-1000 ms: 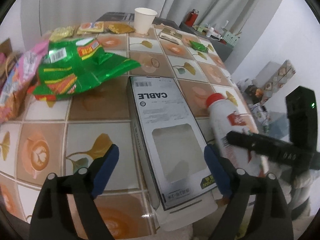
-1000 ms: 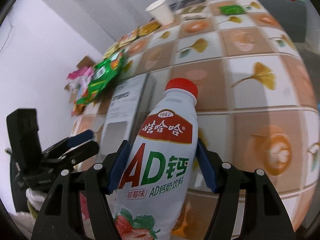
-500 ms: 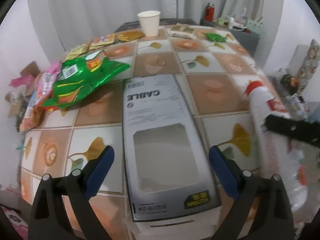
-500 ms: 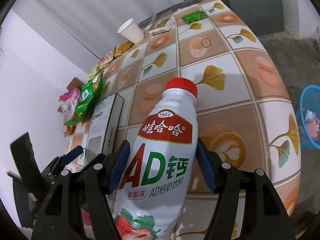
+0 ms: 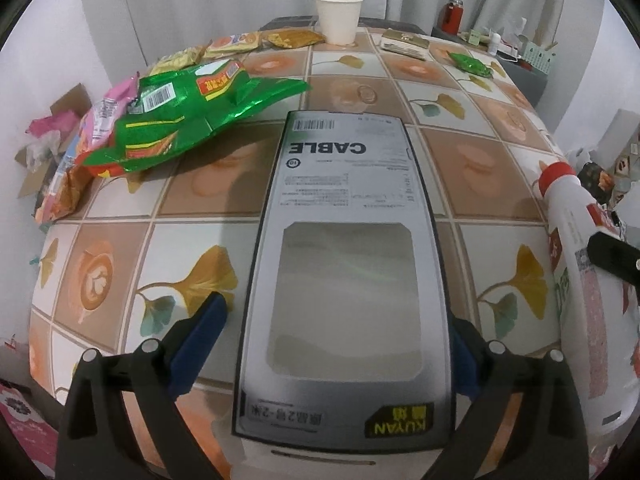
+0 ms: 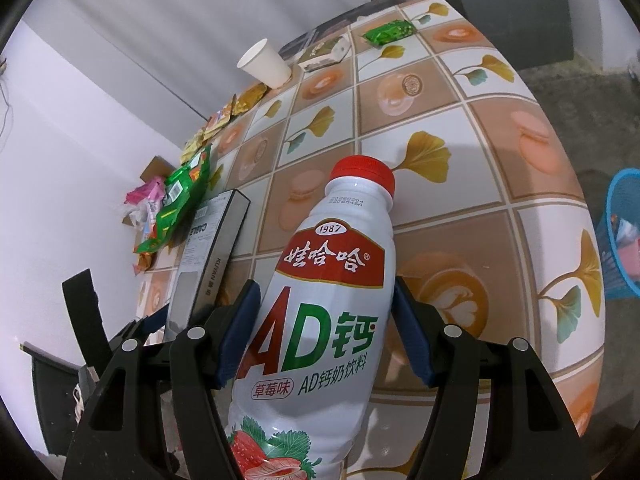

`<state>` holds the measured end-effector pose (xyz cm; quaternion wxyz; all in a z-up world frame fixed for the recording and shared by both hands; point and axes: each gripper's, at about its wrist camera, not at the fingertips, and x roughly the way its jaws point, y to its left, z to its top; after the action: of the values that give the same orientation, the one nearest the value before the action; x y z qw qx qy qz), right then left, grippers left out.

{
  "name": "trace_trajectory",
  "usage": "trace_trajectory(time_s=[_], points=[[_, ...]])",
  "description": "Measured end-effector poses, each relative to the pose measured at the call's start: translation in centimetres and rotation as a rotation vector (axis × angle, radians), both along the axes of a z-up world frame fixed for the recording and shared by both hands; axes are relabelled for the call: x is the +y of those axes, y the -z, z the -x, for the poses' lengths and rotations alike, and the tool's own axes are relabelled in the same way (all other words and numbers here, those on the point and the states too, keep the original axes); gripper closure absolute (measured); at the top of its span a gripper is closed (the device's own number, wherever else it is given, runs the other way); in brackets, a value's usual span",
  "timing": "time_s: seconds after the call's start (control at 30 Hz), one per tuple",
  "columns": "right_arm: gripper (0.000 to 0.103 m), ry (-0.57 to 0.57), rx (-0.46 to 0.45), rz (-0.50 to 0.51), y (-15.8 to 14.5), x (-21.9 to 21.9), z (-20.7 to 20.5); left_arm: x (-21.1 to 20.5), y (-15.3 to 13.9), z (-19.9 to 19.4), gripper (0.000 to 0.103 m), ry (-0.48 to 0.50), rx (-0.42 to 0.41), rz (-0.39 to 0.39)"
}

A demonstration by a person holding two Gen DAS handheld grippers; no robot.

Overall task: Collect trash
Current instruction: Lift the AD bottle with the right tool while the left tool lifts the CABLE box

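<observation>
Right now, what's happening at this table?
Trash pickup by a person with two handheld grippers. The right gripper is shut on a white drink bottle with a red cap, held above the table. The left gripper is open, its fingers on either side of a grey cable box at the table's near edge. Snack wrappers and a paper cup remain on the table. A blue bin sits on the floor.

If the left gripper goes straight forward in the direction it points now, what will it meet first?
Probably the cable box: it already lies between the open fingers of the left gripper, so its sides would slide deeper in. Beyond it, only table and, far off, the paper cup; depth is uncertain.
</observation>
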<state>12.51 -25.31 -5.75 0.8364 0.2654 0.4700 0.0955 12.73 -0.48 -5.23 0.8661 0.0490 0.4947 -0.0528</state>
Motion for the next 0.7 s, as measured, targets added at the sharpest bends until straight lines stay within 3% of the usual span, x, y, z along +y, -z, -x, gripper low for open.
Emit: trace_trajectory(time_s=[0.33,0.5,0.7], points=[[0.041,0.004,0.003,-0.003,0.5,0.2,0.1,-0.5,0.0,0.0,0.009,0.068,-0.009,0.005],[0.041,0.006,0.009,0.001,0.7,0.4,0.2,-0.8,-0.2,0.3,0.020,0.092,-0.029,0.008],[0.041,0.009,0.012,0.002,0.6,0.4,0.3,-1.2,-0.3,0.5,0.022,0.118,-0.035,0.014]])
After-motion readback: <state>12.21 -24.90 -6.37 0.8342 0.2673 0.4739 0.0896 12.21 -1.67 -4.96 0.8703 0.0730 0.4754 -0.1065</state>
